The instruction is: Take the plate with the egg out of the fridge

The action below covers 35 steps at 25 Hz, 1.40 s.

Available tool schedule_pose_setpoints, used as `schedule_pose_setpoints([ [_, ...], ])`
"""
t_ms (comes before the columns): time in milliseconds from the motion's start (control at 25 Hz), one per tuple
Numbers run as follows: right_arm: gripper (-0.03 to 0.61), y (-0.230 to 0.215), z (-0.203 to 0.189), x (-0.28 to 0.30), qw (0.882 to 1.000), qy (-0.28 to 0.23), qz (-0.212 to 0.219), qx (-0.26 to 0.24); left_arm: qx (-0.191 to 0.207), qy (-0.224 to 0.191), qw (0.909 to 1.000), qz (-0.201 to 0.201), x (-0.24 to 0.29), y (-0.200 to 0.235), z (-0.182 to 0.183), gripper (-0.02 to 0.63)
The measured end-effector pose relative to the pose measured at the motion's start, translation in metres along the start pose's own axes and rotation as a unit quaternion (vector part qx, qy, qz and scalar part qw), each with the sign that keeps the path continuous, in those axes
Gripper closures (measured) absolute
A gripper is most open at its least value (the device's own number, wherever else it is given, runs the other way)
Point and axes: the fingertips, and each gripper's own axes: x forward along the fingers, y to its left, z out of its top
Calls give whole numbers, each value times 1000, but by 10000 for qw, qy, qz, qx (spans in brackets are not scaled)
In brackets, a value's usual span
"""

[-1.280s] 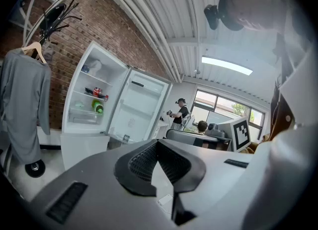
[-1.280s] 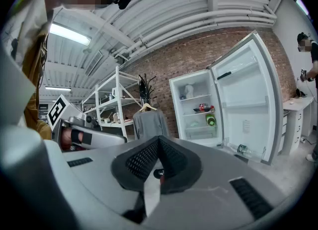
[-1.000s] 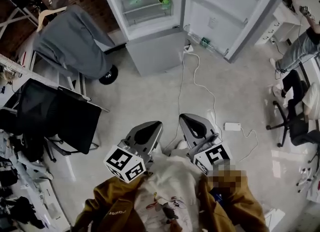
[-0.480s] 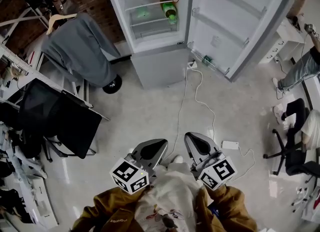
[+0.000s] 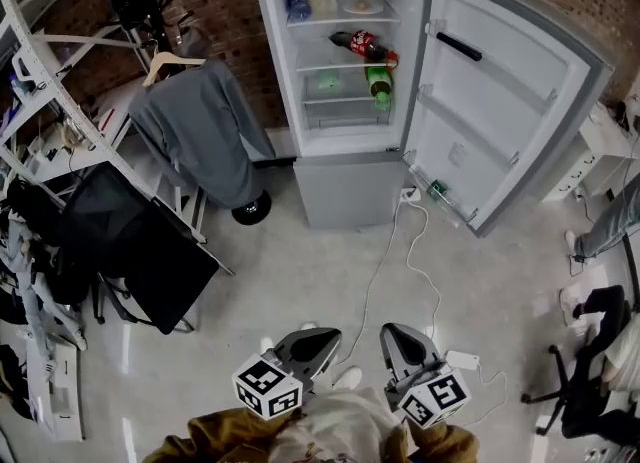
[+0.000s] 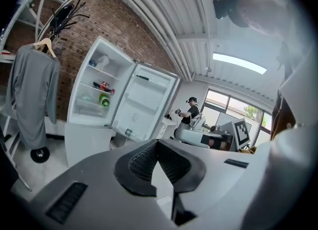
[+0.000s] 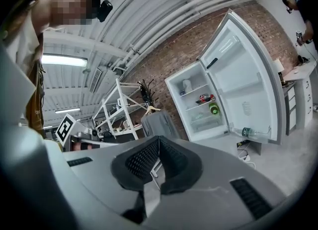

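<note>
The white fridge (image 5: 345, 81) stands open at the far side of the room. A small plate with a pale egg (image 5: 362, 6) rests on the right of its top shelf. Both grippers are low in the head view, close to the person's body and far from the fridge. My left gripper (image 5: 323, 338) is shut with nothing in it, and so is my right gripper (image 5: 391, 334). In the left gripper view the jaws (image 6: 158, 143) meet in front of the distant fridge (image 6: 94, 100). In the right gripper view the shut jaws (image 7: 159, 138) point toward the fridge (image 7: 201, 107).
The fridge door (image 5: 505, 121) swings out to the right. A blue container (image 5: 297, 6), red bottle (image 5: 365, 46) and green bottle (image 5: 379, 86) share the shelves. A cable (image 5: 385, 261) crosses the floor. A grey garment (image 5: 205, 141), black chair (image 5: 130, 241) and racks (image 5: 50, 131) crowd the left.
The head view has lifted, so the whole fridge interior and its top shelf now show. Both grippers sit lower in the frame and stay shut.
</note>
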Motion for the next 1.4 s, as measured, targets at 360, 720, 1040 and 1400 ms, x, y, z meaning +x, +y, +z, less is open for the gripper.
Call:
schedule_pose_setpoints([
  [360, 571, -37, 2, 20, 9995, 151, -279, 62, -137, 95, 9996, -239, 43, 16, 10, 606],
  [720, 571, -65, 24, 77, 9986, 241, -473, 78, -278, 20, 9986, -459, 78, 67, 51, 606],
  [1040, 571, -83, 51, 158, 9983, 306, -464, 163, -417, -178, 9982, -388, 90, 143, 101, 606],
  [1400, 571, -85, 73, 267, 9987, 212, -471, -10, -256, -451, 9980, -362, 86, 246, 157, 606],
])
